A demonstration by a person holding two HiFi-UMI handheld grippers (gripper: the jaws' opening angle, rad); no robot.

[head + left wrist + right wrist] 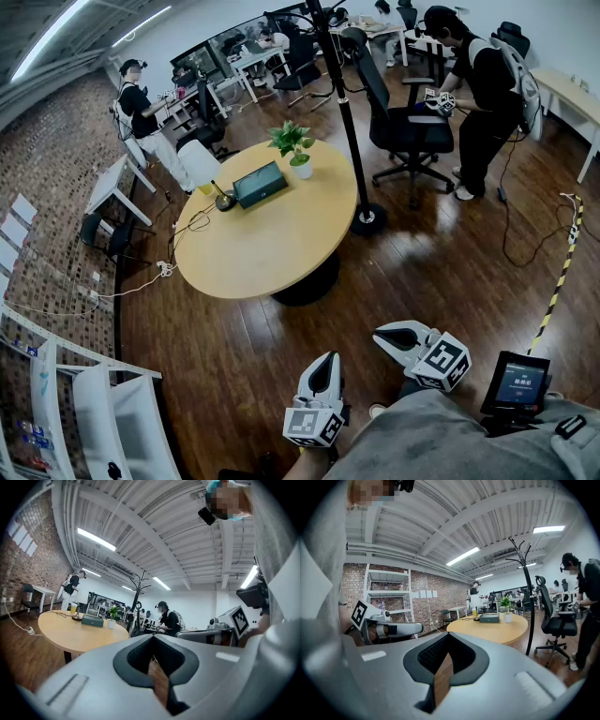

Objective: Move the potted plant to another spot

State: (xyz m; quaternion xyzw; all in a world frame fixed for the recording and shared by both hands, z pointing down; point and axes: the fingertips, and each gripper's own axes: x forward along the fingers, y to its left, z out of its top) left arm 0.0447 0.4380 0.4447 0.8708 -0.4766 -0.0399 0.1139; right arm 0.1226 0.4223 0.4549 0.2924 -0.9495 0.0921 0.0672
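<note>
The potted plant (pixel 294 150), green leaves in a small white pot, stands at the far edge of the round wooden table (pixel 272 248). It shows small and distant in the left gripper view (pixel 112 616) and in the right gripper view (pixel 506 607). Both grippers hang over the floor well short of the table, near the person's body. My left gripper (pixel 324 367) has its jaws together and empty (pixel 152 637). My right gripper (pixel 397 338) is also shut on nothing (pixel 449 635). Each points roughly level toward the table.
On the table beside the plant lie a dark box (pixel 260 184), a black lamp base (pixel 224 202) and a yellow cup (pixel 205 188). A coat stand (pixel 367 219) and an office chair (pixel 409 131) stand right of the table. People work at the back; white shelving (pixel 84 403) is at lower left.
</note>
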